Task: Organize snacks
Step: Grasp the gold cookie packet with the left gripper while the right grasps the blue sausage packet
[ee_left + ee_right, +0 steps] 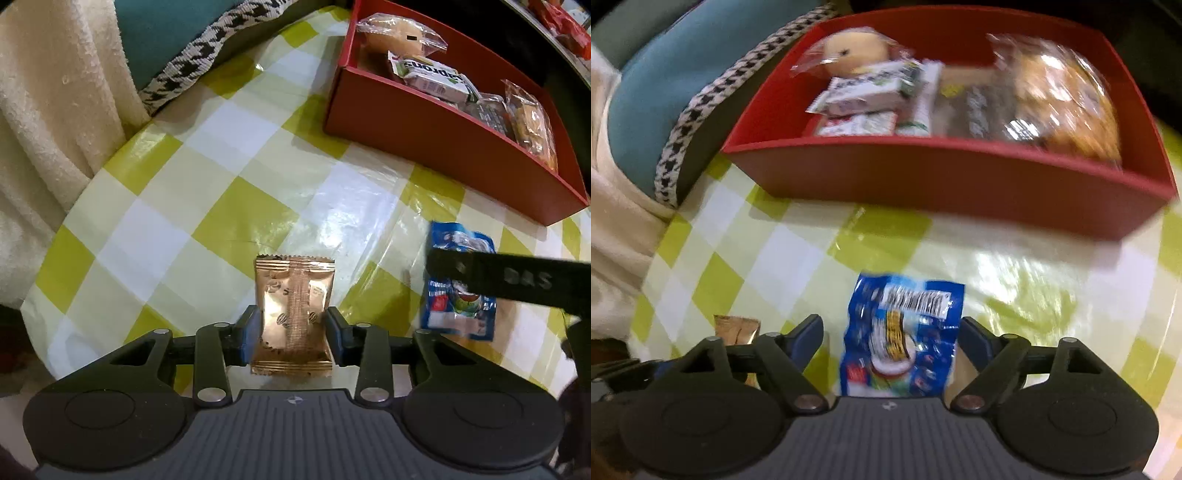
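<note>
Progress: we judge it near done, two packets still on the checked tablecloth [236,155] | left gripper [291,328] pinching gold snack packet [293,314], lower centre | right gripper [890,339] spread around blue snack packet [905,332], not pressing | red box [923,177], upper frame: bun, wafer packs, cookies.

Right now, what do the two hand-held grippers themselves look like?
Both look alike: the left hand-held gripper and the right hand-held gripper have black linkage arms with silver rivets, blue finger pads, round black discs either side, and a ribbed grey body with a small emblem. No cables or sleeves show.
</note>
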Demonstrator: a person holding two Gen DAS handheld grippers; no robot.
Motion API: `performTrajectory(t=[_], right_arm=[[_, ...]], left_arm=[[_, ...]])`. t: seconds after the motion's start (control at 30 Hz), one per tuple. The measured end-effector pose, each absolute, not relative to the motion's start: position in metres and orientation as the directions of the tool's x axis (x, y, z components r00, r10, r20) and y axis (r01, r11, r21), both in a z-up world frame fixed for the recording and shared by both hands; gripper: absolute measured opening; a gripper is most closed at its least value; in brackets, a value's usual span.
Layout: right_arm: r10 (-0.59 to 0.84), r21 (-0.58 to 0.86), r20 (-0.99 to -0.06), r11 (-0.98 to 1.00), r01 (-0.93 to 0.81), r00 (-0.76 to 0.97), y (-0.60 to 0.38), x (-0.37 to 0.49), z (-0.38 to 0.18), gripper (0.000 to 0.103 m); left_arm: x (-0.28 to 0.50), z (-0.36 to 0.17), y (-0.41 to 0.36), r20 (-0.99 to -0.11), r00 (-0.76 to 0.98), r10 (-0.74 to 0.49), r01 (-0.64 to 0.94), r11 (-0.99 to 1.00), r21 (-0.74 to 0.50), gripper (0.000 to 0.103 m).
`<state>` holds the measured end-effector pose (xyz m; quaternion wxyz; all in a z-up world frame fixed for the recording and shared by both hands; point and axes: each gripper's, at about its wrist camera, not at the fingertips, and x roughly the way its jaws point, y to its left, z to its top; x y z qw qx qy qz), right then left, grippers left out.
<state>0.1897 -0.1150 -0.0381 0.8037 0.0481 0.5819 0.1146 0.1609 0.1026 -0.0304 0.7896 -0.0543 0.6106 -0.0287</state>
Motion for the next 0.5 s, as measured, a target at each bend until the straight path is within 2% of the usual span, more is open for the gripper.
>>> performTrajectory(t=[0.2, 0.27, 0.3, 0.43, 0.47, 0.5], right_arm=[[0.129, 0.038, -0.928, 0.966, -0.255, 0.35, -0.097, 0.169, -0.046, 0.084], [0.109, 0.002, -0.926, 0.959, -0.284, 0.362, -0.097, 0.162, -0.048, 0.081], [0.11, 0.0, -0.924, 0.957, -0.289, 0.366, -0.098, 0.16, -0.048, 0.075], [0.113, -0.01, -0.919, 0.951, -0.31, 0.377, -0.107, 0.151, -0.048, 0.074], [0.115, -0.011, -0.916, 0.95, -0.311, 0.384, -0.111, 0.147, -0.048, 0.074], [0.121, -0.003, -0.915, 0.952, -0.307, 0.384, -0.115, 0.145, -0.048, 0.074]], left_arm=[[0.155, -0.027, 0.088, -0.964, 0.253, -0.087, 0.012, 0.996, -0.086, 0.048], [0.154, -0.028, 0.084, -0.964, 0.256, -0.07, 0.014, 0.998, -0.068, 0.055], [0.157, -0.031, 0.083, -0.966, 0.253, -0.057, 0.007, 0.998, -0.057, 0.059], [0.161, -0.038, 0.07, -0.965, 0.263, -0.009, 0.014, 1.0, -0.005, 0.074], [0.16, -0.038, 0.067, -0.961, 0.276, 0.006, 0.019, 1.0, 0.012, 0.074], [0.159, -0.037, 0.066, -0.96, 0.278, 0.005, 0.02, 1.0, 0.011, 0.069]])
